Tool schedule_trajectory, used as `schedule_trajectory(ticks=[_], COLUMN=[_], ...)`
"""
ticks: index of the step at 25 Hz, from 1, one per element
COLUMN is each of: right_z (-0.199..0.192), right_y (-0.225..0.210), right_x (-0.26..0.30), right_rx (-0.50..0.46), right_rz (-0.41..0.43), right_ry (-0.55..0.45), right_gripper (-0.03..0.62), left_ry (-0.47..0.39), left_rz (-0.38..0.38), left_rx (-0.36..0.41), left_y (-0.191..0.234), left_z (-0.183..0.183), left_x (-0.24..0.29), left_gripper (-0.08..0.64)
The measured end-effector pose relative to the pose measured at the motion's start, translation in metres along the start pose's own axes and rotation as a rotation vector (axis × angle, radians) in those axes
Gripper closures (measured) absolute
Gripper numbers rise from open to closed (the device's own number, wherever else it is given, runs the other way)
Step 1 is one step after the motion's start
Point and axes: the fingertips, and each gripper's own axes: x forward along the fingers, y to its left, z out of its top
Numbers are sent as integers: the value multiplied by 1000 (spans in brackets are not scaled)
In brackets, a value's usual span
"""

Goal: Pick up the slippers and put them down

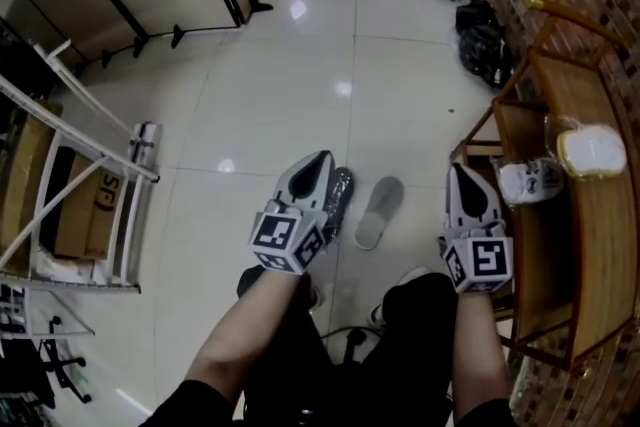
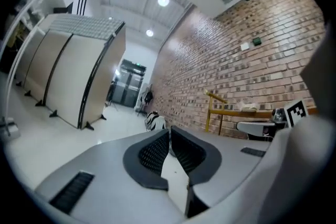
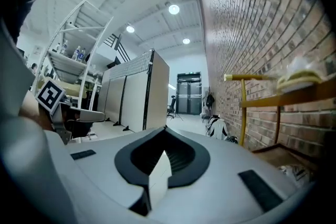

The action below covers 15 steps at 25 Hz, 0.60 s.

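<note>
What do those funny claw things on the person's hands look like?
The left claw and right claw are pale grey pointed shells with black ribbed pads inside. Behind each sits a white cube printed with black square markers.

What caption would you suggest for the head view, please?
Left tool and right tool, both shut and empty, held over a grey slipper and a dark slipper on the tiled floor.

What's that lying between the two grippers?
In the head view, a grey slipper lies between the left gripper and right gripper; a darker slipper peeks out beside the left one.
</note>
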Motion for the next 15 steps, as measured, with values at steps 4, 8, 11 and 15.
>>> schedule_trajectory(ticks=[4,8,11,15], right_z=[39,75,94,111], right_y=[15,32,42,71], right_x=[-35,-62,-76,-86], right_rx=[-2,-63,-101,-81], right_rz=[1,6,15,27], right_ry=[-49,-100,-137,-186], right_gripper=[584,584,584,584], left_ry=[-108,-144,-154,-201], left_rz=[18,22,17,-16], left_rx=[51,119,182,182], left_y=[0,-1,-12,-34], left_z=[61,105,125,144], left_x=[-50,-89,-110,-142], left_gripper=[543,543,543,548])
